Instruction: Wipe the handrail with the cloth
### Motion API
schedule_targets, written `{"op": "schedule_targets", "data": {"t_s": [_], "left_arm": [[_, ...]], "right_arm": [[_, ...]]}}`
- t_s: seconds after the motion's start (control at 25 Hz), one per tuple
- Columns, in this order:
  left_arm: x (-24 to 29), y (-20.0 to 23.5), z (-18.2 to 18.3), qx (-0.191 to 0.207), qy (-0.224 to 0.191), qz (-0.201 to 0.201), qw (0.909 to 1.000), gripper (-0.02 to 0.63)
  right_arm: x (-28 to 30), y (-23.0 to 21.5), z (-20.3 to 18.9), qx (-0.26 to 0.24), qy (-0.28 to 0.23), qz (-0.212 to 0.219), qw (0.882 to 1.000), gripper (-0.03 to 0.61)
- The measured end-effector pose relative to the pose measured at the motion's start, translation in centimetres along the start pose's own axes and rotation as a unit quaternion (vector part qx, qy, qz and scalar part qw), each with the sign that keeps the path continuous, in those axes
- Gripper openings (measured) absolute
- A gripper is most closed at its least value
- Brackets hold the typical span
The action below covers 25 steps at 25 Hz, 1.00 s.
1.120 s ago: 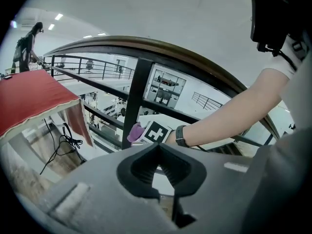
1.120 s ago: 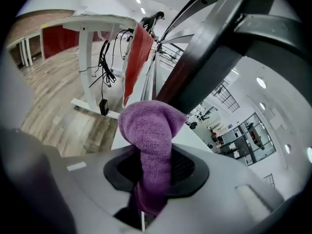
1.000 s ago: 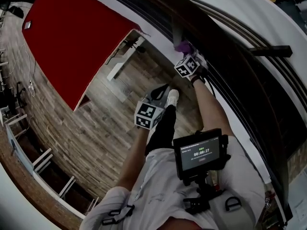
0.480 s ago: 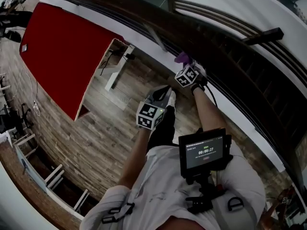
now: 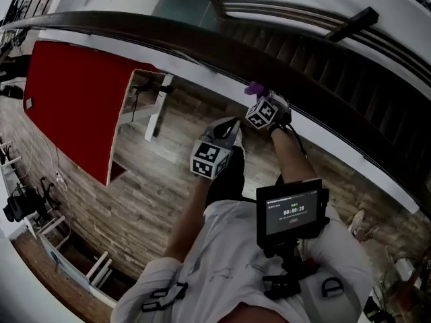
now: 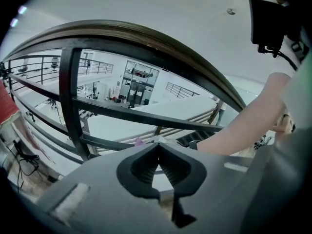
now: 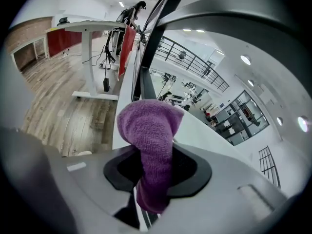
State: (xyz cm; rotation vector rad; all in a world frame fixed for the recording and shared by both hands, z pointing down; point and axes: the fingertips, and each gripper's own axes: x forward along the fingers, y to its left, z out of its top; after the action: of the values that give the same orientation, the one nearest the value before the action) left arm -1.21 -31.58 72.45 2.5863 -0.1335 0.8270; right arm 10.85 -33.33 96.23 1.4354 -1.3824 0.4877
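A dark, curved handrail (image 5: pixel 168 36) sweeps across the top of the head view, with black balusters (image 6: pixel 69 101) below it. My right gripper (image 5: pixel 259 98) is shut on a purple cloth (image 5: pixel 254 87), which sits at the rail's near edge. In the right gripper view the cloth (image 7: pixel 148 130) bulges out of the jaws of the right gripper (image 7: pixel 152 165), with the handrail (image 7: pixel 234 11) overhead. My left gripper (image 5: pixel 227 130) hovers lower left of it, away from the rail. The left gripper (image 6: pixel 160 167) is shut, with nothing between its jaws.
A white ledge (image 5: pixel 323 136) runs under the railing. A red tabletop (image 5: pixel 74 106) on a white frame (image 5: pixel 153 110) stands on the wooden floor (image 5: pixel 135 194) at left. A small monitor (image 5: pixel 291 210) hangs at the person's chest. Beyond the rail lies an open hall (image 6: pixel 131 87).
The person and both grippers have travelled along the handrail; the red table and floor have slid left in the head view. The cloth stays in the right gripper at the rail.
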Motion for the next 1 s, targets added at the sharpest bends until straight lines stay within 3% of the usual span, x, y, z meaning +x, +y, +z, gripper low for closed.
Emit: {"op": "schedule_targets", "data": {"t_s": [0.44,0.8,1.0], "left_arm": [[4.6,-9.2,0.8,0.064,0.028,-0.070,0.9951,0.002],[6.8,-14.5,-0.2,0.099,0.060,-0.117,0.9863,0.002],[8.1,-17.4,0.1,0.111,0.056,-0.126,0.9842,0.002]], "right_arm": [[-4.7,-2.7,-10.4,0.066,0.023,-0.009,0.997,0.129],[-7.0,-3.3,-16.7,0.078,0.040,-0.031,0.996,0.138],[-8.0,-4.5,-20.7,0.068,0.052,-0.034,0.996,0.149]]}}
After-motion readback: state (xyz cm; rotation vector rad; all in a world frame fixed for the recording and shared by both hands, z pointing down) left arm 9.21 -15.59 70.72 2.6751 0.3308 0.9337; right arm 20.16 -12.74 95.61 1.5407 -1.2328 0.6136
